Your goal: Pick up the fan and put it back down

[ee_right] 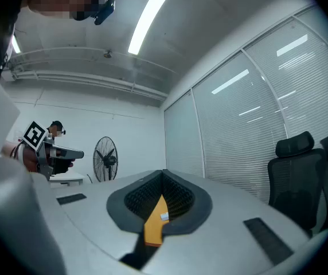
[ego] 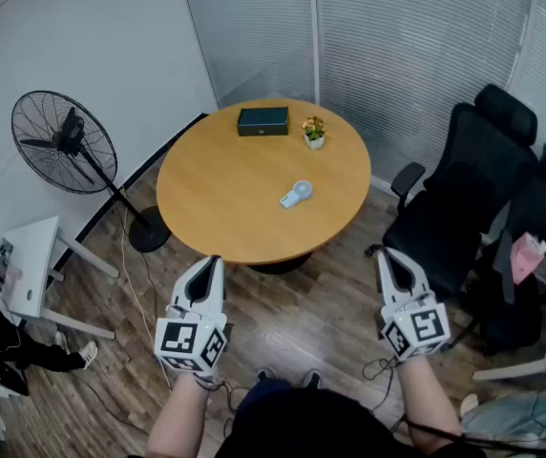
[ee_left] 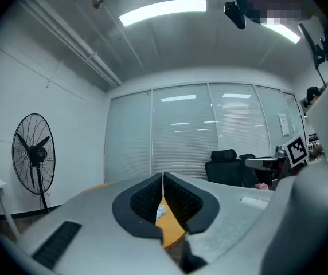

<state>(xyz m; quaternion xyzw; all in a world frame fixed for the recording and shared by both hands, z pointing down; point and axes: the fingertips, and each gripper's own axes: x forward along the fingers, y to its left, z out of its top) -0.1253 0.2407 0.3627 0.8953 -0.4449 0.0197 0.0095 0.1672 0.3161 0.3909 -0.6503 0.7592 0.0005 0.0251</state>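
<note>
A small pale-blue hand fan point(ego: 295, 195) lies flat near the middle of the round wooden table point(ego: 216, 198). Both grippers hover level over the floor, short of the table's near edge and apart from the fan. My left gripper point(ego: 213, 260) is shut with nothing in it, and so is my right gripper point(ego: 385, 254). In the left gripper view the shut jaws point(ee_left: 163, 177) leave a slit through which the hand fan point(ee_left: 160, 212) shows on the tabletop. The right gripper view shows the same: shut jaws point(ee_right: 164, 175) with the fan point(ee_right: 163, 217) far beyond them.
A dark green box point(ego: 262, 120) and a small potted plant point(ego: 313, 132) sit at the table's far side. A black pedestal fan point(ego: 63, 141) stands left by the wall. Black office chairs point(ego: 464, 208) crowd the right. A white side table point(ego: 30, 265) and a seated person are at lower left.
</note>
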